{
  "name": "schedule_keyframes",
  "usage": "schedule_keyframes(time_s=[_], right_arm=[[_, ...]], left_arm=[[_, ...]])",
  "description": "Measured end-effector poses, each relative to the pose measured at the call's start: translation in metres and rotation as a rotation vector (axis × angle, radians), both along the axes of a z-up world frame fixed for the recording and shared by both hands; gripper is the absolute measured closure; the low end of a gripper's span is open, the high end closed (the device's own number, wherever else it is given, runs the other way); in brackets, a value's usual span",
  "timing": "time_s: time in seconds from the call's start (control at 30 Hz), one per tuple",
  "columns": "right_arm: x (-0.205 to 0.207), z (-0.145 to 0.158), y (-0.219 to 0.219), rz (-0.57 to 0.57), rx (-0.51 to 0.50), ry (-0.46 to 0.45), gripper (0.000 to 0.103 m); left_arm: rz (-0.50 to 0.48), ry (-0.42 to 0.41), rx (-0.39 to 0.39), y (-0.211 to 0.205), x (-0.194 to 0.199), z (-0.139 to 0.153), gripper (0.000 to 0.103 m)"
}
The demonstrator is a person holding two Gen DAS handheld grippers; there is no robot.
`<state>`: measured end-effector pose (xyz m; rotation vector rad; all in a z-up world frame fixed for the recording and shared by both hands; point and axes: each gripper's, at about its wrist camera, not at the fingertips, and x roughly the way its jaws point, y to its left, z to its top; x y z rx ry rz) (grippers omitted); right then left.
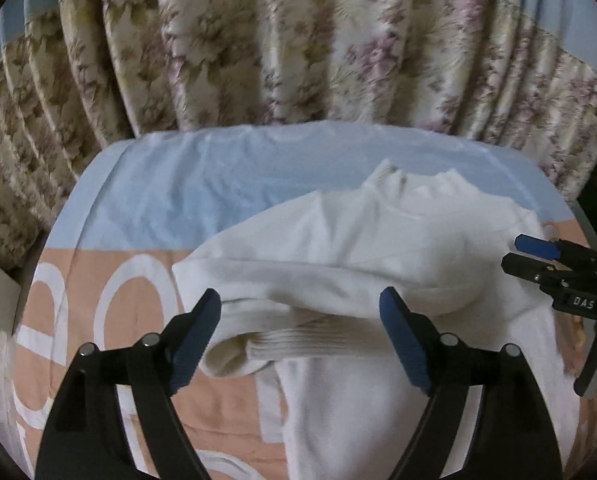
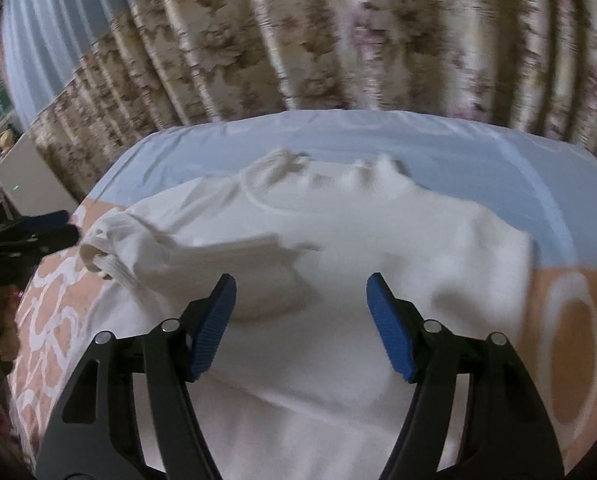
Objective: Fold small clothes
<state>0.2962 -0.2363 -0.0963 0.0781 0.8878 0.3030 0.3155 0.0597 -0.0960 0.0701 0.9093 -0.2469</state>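
White sweater: sleeve folded across chest, cuff at 7 o'clock. Left gripper & right gripper both released, empty. Rest of fold looks undone.

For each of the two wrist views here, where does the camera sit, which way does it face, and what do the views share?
Left wrist: sits behind the open left gripper, angled down at the white sweater and its folded-over sleeve cuff; the right gripper and fingers of a hand show at right.
Right wrist: sits behind the open right gripper, angled down at the sweater's chest; the left gripper is a dark blur at left.
Shared: sweater, bedspread, floral curtain.
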Motion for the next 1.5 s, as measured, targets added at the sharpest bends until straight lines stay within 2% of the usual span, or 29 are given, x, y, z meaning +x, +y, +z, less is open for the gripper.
schedule_keyframes(time_s=[0.13,0.17,0.2,0.23,0.27,0.3,0.33,0.4,0.47,0.57,0.6,0.67,0.7,0.8,0.83,0.87,0.9,0.97,1.1,1.2,1.27,1.37,1.43,1.5], right_arm=[[0.030,-0.012,0.024,0.068,0.038,0.082,0.035],[0.036,-0.018,0.028,0.078,0.041,0.116,0.042],[0.042,-0.026,0.032,0.089,0.040,0.155,0.059],[0.048,-0.036,0.036,0.099,0.038,0.206,0.066],[0.048,-0.038,0.038,0.098,0.022,0.201,0.087],[0.048,-0.036,0.040,0.106,0.013,0.187,0.095],[0.048,-0.032,0.040,0.119,0.022,0.185,0.096],[0.043,-0.021,0.038,0.122,0.005,0.126,0.097],[0.037,0.000,0.027,0.092,-0.010,0.019,0.097],[0.020,0.038,-0.001,0.098,0.066,-0.197,0.097],[0.009,0.049,-0.011,0.102,0.051,-0.271,0.097],[-0.002,0.051,-0.022,0.102,-0.058,-0.318,0.096],[-0.004,0.046,-0.029,0.103,-0.116,-0.304,0.095],[-0.002,0.012,-0.068,0.021,-0.207,-0.136,0.092],[-0.004,0.006,-0.079,-0.009,-0.219,-0.105,0.089],[-0.007,0.001,-0.088,-0.037,-0.225,-0.081,0.080],[-0.012,0.000,-0.097,-0.067,-0.216,-0.074,0.073],[-0.022,-0.001,-0.106,-0.121,-0.216,-0.070,0.065],[-0.027,-0.003,-0.116,-0.169,-0.095,-0.002,0.062],[-0.017,-0.010,-0.103,-0.133,-0.018,0.063,0.061],[-0.001,-0.019,-0.083,-0.107,-0.031,0.113,0.061],[0.013,-0.032,-0.068,-0.105,-0.048,0.157,0.063],[0.016,-0.031,-0.064,-0.116,-0.043,0.150,0.081],[0.014,-0.021,-0.055,-0.100,-0.069,0.103,0.087]], left_arm=[[0.004,0.025,0.009,0.002,0.003,-0.012,0.021],[0.005,0.031,0.012,0.002,0.003,-0.014,0.021],[0.007,0.036,0.013,0.003,0.003,-0.015,0.021],[0.010,0.037,0.014,0.004,0.004,-0.016,0.021],[0.013,0.036,0.014,0.005,0.004,-0.015,0.021],[0.015,0.032,0.015,0.007,0.003,-0.014,0.021],[0.020,0.025,0.016,0.009,0.003,-0.012,0.021],[0.034,0.015,0.010,0.014,0.004,-0.008,0.021],[0.050,0.007,-0.007,0.020,0.005,-0.004,0.021],[0.058,0.002,-0.054,0.029,0.006,0.002,0.021],[0.057,0.000,-0.057,0.031,0.005,0.003,0.020],[0.060,0.001,-0.050,0.035,0.005,0.001,0.018],[0.061,0.009,-0.047,0.036,0.006,-0.002,0.017],[0.068,0.048,-0.048,0.038,0.010,-0.013,0.017],[0.068,0.053,-0.045,0.037,0.011,-0.015,0.017],[0.062,0.057,-0.045,0.034,0.011,-0.016,0.017],[0.056,0.058,-0.045,0.032,0.012,-0.016,0.017],[0.042,0.057,-0.040,0.026,0.012,-0.016,0.017],[0.019,0.061,0.001,0.013,0.016,-0.020,0.017],[0.021,0.058,-0.025,0.013,0.014,-0.016,0.017],[0.018,0.067,-0.033,0.013,0.013,-0.016,0.017],[0.015,0.068,0.006,0.011,0.013,-0.017,0.017],[0.015,0.076,0.011,0.014,0.014,-0.019,0.017],[0.018,0.081,0.008,0.015,0.015,-0.021,0.017]])
